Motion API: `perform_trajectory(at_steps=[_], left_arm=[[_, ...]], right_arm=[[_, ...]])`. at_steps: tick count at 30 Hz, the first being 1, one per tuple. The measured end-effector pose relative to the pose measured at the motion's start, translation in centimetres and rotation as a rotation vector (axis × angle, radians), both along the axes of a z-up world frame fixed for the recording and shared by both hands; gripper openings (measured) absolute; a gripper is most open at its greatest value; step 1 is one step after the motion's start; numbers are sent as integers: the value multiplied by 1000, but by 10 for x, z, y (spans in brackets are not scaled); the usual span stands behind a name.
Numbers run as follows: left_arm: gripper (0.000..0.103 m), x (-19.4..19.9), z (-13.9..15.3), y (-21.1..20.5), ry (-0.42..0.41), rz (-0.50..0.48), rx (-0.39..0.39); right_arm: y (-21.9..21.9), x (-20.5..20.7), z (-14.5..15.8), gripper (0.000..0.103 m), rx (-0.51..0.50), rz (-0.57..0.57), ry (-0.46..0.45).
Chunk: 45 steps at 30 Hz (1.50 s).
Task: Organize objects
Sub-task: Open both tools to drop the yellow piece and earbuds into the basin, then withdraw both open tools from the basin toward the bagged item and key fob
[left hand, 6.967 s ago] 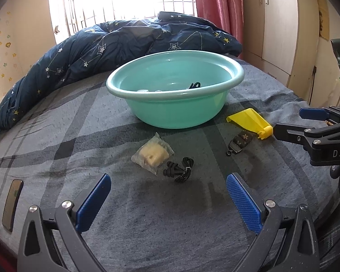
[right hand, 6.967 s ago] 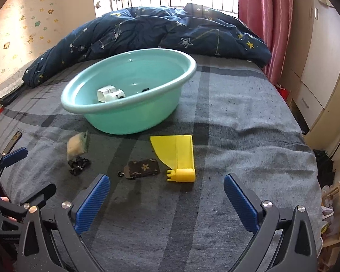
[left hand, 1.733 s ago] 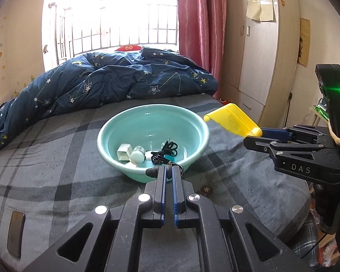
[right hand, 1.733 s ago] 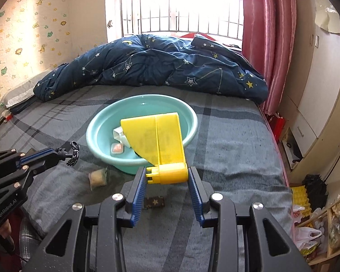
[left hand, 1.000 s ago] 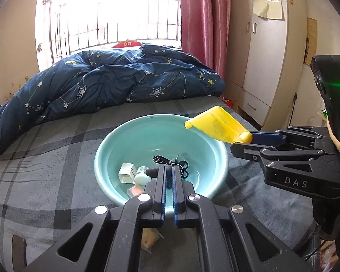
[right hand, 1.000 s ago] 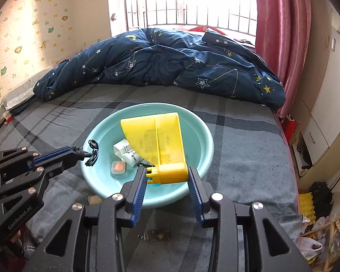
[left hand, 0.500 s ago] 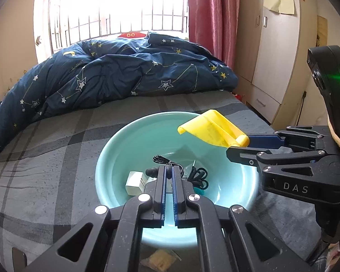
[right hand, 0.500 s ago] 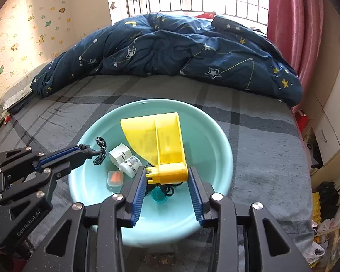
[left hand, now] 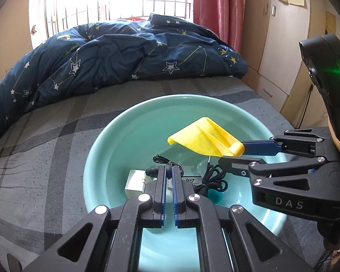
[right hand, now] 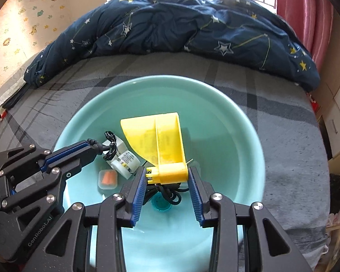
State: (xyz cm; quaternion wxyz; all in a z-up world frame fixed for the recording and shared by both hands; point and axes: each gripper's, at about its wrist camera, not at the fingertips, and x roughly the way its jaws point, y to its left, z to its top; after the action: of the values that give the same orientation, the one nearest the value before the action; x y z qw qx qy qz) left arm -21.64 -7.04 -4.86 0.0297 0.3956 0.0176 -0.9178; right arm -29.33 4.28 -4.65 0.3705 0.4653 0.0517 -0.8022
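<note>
We hover both loads over teal basin [right hand: 249, 122], frame centre. Right gripper [right hand: 167, 179] clamped on yellow scoop [right hand: 161, 140]; left gripper [left hand: 167, 181] pinched together on black earphones [right hand: 110, 146]. Next: we part jaws, drop both in.

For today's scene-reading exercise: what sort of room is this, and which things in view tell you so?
Most likely a bedroom. A star-print duvet lies bunched on a bed, a wardrobe stands beside a red curtain, and a barred window sits behind.
</note>
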Motion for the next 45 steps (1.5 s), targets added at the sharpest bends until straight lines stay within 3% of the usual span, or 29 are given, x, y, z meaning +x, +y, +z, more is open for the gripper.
perform_trajectory(at_steps=[17, 20, 21, 23, 24, 25, 26, 27, 28, 34, 45], left_arm=[[4, -13, -17, 0, -45, 0, -16], [5, -12, -16, 2, -43, -5, -27], [5, -12, -16, 3, -42, -4, -33], [13, -10, -15, 5, -40, -3, -48], [23, -10, -14, 5, -37, 8, -59], [48, -9, -13, 4, -33, 27, -78], [70, -8, -13, 2, -34, 35, -77], [103, -8, -12, 0, -33, 39, -63], [103, -6, -11, -2, -24, 43, -54], [103, -1, -6, -1, -10, 70, -81], [103, 14, 8, 4, 8, 76, -85]], right_arm=[[-8, -12, -15, 40, 1, -3, -47], [-9, -11, -13, 42, 0, -1, -40], [-9, -10, -12, 47, -4, 1, -36], [-8, -8, -8, 54, -11, 2, -18], [-7, -7, -6, 55, -6, -7, -5], [-6, -6, -3, 58, 3, -23, 12], [-4, -7, -1, 71, 0, -35, 19], [-2, -7, 1, 84, -6, -47, 24], [-1, -8, 3, 90, -4, -59, 31], [4, -6, 10, 103, 2, -94, 64], [18, 6, 24, 103, -19, -108, 79]])
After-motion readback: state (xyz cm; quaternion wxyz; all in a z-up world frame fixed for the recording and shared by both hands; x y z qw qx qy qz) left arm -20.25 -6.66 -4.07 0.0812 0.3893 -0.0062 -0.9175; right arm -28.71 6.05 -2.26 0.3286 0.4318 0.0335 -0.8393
